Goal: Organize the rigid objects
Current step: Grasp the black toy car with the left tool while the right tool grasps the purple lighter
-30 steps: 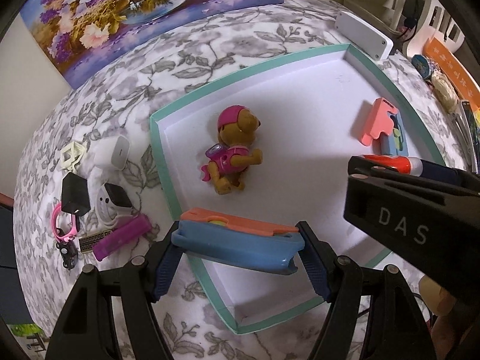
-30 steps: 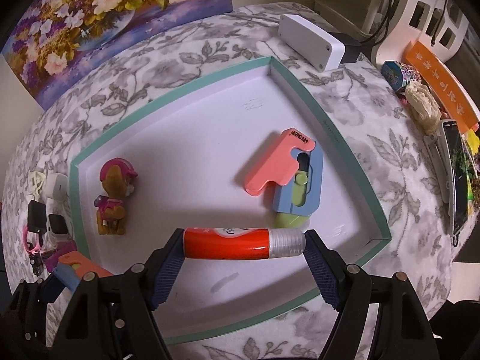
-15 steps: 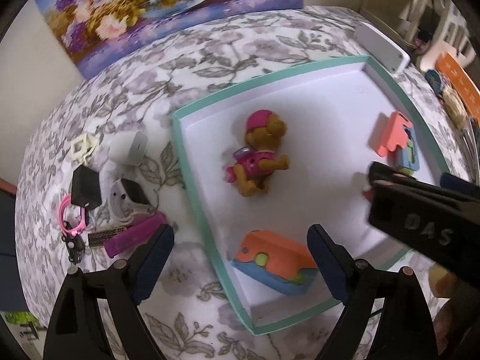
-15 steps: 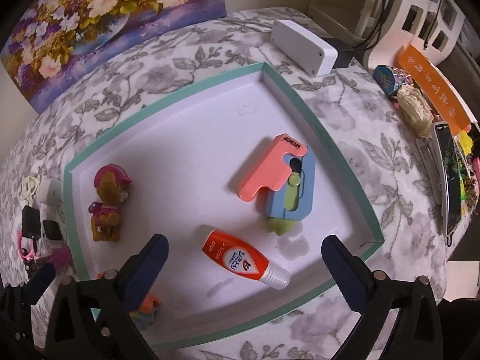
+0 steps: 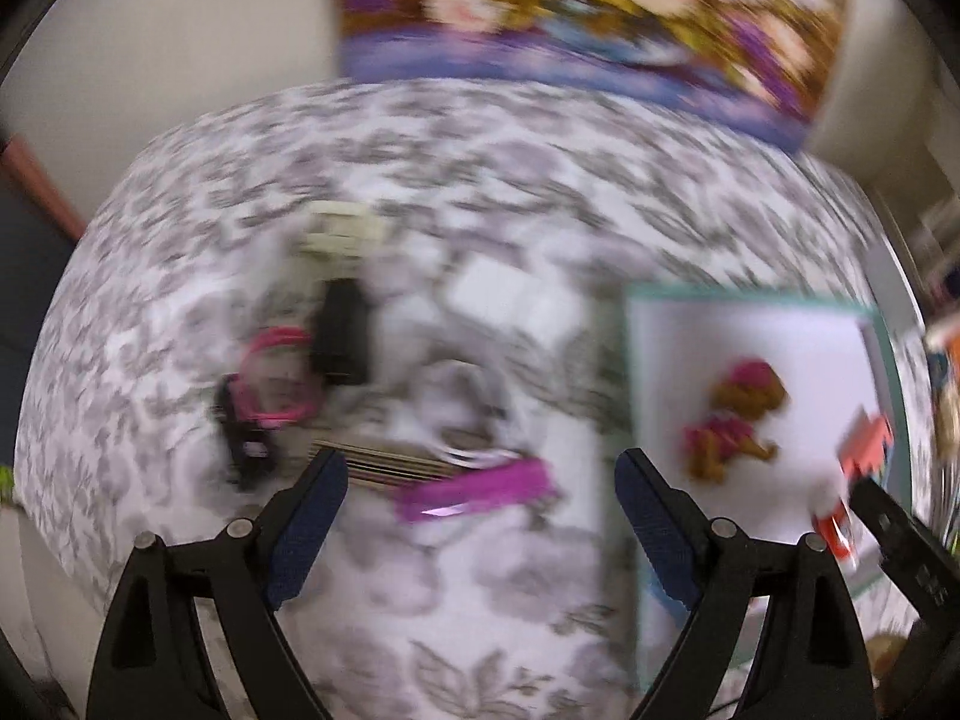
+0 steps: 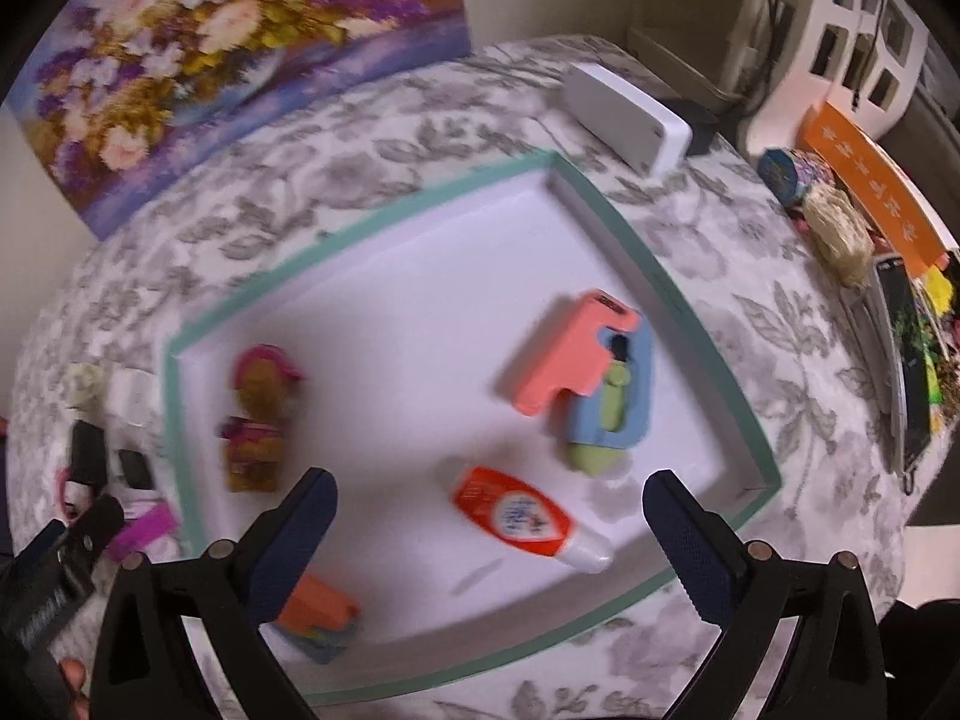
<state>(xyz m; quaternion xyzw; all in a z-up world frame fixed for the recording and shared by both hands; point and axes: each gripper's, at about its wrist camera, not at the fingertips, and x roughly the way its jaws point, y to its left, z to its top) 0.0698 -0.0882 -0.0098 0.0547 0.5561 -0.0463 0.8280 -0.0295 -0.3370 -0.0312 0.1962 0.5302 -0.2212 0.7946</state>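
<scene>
2 grippers, fingers wide, empty; glue bottle (image 6: 521,515) lies diagonal in tray (image 6: 708,324), nozzle toward near-right corner.

A floral painting (image 6: 240,54) is propped against the wall behind the flower-print tablecloth (image 6: 750,276). A white box (image 6: 627,117) is parked just past the tray's far corner, orange card (image 6: 870,192) off right.
</scene>
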